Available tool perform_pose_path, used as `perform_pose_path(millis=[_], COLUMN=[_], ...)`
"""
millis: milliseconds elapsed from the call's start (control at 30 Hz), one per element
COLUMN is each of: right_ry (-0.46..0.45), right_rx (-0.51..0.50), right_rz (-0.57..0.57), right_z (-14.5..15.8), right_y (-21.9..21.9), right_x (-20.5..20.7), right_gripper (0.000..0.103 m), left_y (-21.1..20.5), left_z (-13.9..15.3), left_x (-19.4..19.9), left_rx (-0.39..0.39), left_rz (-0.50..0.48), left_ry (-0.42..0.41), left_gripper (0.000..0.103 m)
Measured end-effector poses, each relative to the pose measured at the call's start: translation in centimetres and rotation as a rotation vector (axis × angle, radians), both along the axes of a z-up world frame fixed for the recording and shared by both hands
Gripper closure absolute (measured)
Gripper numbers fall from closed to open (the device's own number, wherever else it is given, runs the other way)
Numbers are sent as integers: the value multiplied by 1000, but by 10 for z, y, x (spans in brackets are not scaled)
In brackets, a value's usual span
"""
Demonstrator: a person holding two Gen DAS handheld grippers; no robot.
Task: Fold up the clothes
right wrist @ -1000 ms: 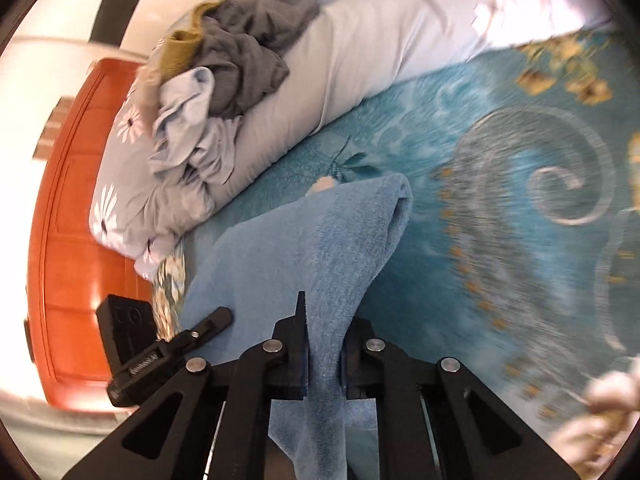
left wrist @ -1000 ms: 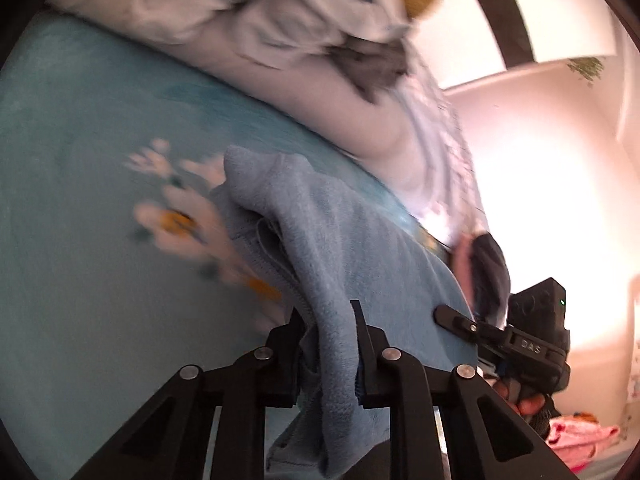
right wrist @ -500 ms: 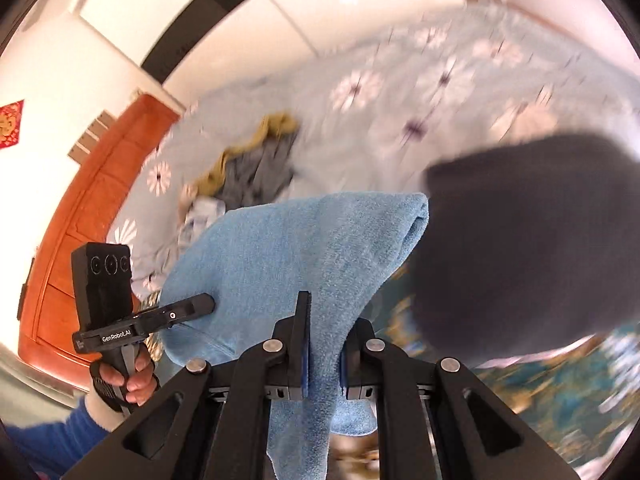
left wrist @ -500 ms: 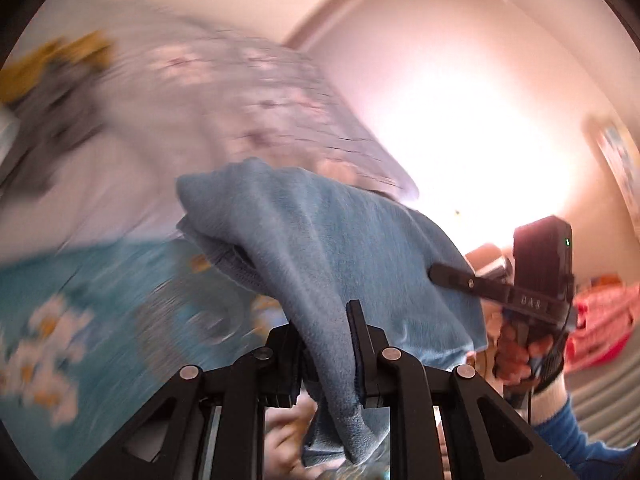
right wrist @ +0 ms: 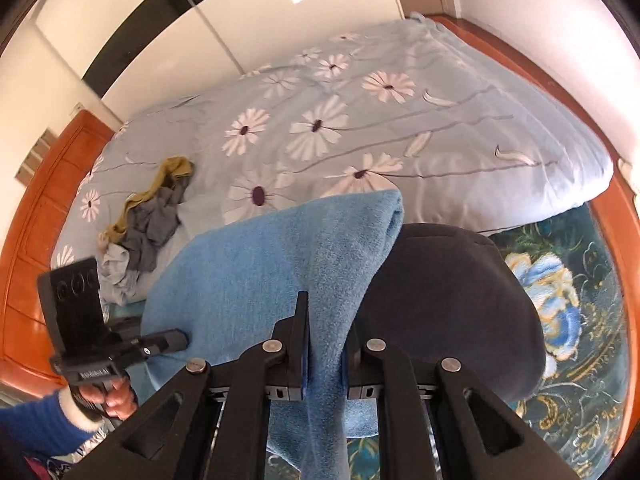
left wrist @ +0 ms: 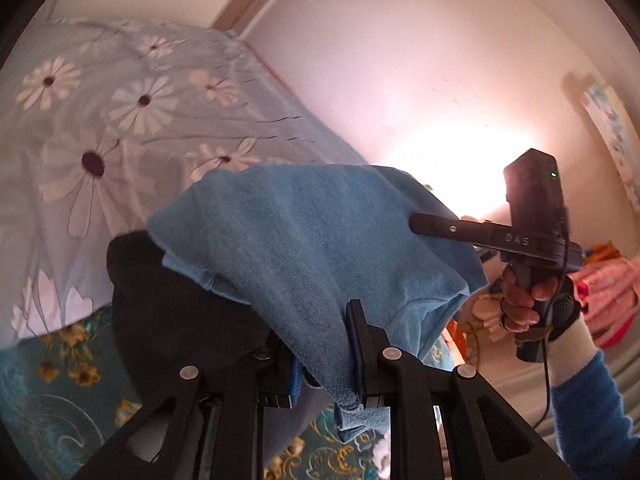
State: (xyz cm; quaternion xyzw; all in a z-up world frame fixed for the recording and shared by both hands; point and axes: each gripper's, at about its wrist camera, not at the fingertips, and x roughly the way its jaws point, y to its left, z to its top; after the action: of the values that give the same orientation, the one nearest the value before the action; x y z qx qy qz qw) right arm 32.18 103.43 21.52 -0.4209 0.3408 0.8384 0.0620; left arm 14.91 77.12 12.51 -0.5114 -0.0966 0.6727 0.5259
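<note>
Blue fleece garment (left wrist: pixel 304 240) held in the air between both tools, above the teal patterned bedspread (right wrist: pixel 580 380) and a dark rounded folded item (right wrist: pixel 452 292) lying under it. Left gripper (left wrist: pixel 324 344) has its tongs clamped on one edge of the garment, cloth bunched thick between the pads and a hemmed end hanging below. Right gripper (right wrist: pixel 326 344) is likewise clamped on the other edge, a strip of cloth running down through the jaws. The cloth spans from one tool to the other, doubled over so a soft rolled fold shows at the top; judging from that, it is held at two points to keep the fold aligned while it is carried, possibly toward the dark item, cannot settle that from here.

Materials: garment is nappy, towel-like fleece, matte, limp, with a stitched hem near the left jaws. Dark item is smooth, dense, dome-shaped. Pale blue duvet (right wrist: pixel 360 120) with white daisies is puffy and creased. On it a loose heap of grey and mustard clothes (right wrist: pixel 148 216), crumpled, unfolded. Orange wooden bed frame (right wrist: pixel 32 240) is glossy.

Each view shows the other tool, gripped by a hand (left wrist: pixel 524 300) in a blue sleeve with white cuff
</note>
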Motion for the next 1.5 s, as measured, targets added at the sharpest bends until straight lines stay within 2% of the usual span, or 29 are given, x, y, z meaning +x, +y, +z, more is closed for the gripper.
perform_pose_path(millis=[67,133,200,300,367,433,500,600,633,733,833,933,1067,1300,1500], right_ry=[-53,-88,-65,-22,1,6,-4,-27,-24,19,53,44,24,22,47], right_rx=[-37,-85,-125,-139,-140,-117,-73,52,90,160,174,213,270,179,189], right_rz=[-50,-99,-131,-161,-181,-212,-251,-276,-275,-252,-206,-199,-201,-296,-354], right_z=[-36,-70,-84,-84,-82,-75,-64,-38,-29,-8,1,-8,-23,-72,-57], right_y=[10,15,18,19,20,20,18,4,-2,-20,-37,-53,-73,-74,-84], right_x=[-3,-1,8,22,31,44,57,69,71,62,41,32,25,39,49], right_gripper=[91,86,81,74,73,72,71,71,71,71,71,71,71,70,70], left_y=[8,3,-1,-6,-12,-18,-29,-51,-55,-40,-8,19,20,22,16], left_z=[-31,-51,-61,-63,-56,-50,-44,-28,-21,0,16,16,-5,-41,-25], left_x=[-6,-10,-13,-15,-15,-16,-20,-25,-25,-21,-11,1,1,11,21], left_rx=[-51,-45,-43,-48,-62,-87,-118,-166,-161,-140,-140,-174,-183,-272,-276], left_rz=[27,44,45,25,7,-7,7,103,119,98,38,-18,-19,-53,-50], left_ry=[-71,-125,-151,-147,-127,-95,-50,43,64,115,184,238,202,218,260], left_gripper=[82,82,79,79,79,72,71,72,72,71,67,67,66,66,66])
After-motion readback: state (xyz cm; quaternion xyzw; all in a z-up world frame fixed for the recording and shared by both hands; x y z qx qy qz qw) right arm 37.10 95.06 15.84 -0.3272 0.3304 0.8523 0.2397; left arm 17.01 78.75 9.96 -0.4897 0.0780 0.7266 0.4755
